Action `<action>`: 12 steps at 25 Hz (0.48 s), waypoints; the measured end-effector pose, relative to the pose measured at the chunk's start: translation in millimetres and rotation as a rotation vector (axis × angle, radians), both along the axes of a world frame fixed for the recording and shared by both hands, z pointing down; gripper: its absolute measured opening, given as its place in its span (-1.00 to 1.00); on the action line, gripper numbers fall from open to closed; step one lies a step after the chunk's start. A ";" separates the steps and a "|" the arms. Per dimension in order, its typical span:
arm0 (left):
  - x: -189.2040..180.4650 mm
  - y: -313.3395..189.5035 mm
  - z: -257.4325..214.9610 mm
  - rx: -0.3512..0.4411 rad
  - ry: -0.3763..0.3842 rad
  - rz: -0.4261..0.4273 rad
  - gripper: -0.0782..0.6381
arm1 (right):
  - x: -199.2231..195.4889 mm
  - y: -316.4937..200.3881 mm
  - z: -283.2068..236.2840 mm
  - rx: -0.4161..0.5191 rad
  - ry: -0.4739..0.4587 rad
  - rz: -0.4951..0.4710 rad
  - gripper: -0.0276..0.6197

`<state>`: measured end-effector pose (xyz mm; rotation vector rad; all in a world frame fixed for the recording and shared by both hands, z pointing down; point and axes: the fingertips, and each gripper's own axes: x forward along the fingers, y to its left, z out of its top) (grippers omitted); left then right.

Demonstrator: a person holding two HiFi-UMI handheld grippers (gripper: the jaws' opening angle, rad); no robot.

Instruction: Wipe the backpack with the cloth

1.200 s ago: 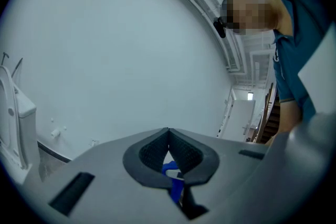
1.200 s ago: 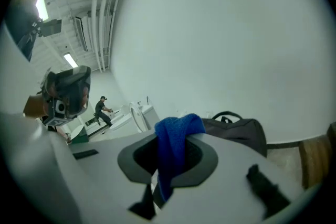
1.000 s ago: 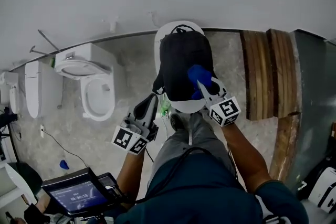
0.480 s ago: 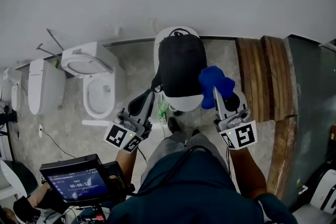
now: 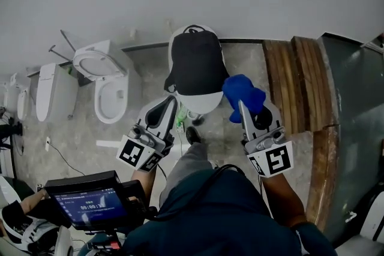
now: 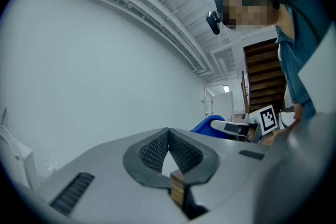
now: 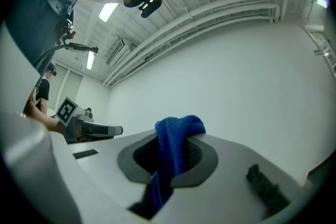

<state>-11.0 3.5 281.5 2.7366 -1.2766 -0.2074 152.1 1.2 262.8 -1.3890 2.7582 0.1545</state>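
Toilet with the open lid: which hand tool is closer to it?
Left. The left tool sits just right of the toilet; the right tool, gripping the blue cloth, is farther off, past the backpack.

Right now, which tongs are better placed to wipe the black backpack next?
Probably right: the right tongs grip the blue cloth near the black backpack; the left tongs are shut, empty.

Black backpack [image 5: 193,66] sits upright; bunched blue cloth [image 5: 241,93] beside it.
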 end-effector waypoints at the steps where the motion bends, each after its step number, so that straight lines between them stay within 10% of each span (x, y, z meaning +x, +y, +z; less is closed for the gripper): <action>1: 8.1 16.9 -1.9 0.008 -0.001 -0.011 -0.78 | 6.0 15.4 -0.1 -0.002 0.003 -0.010 -0.82; 12: 50.0 168.4 -30.0 0.042 0.006 -0.124 -0.78 | 51.2 154.5 -12.0 -0.038 0.016 -0.114 -0.82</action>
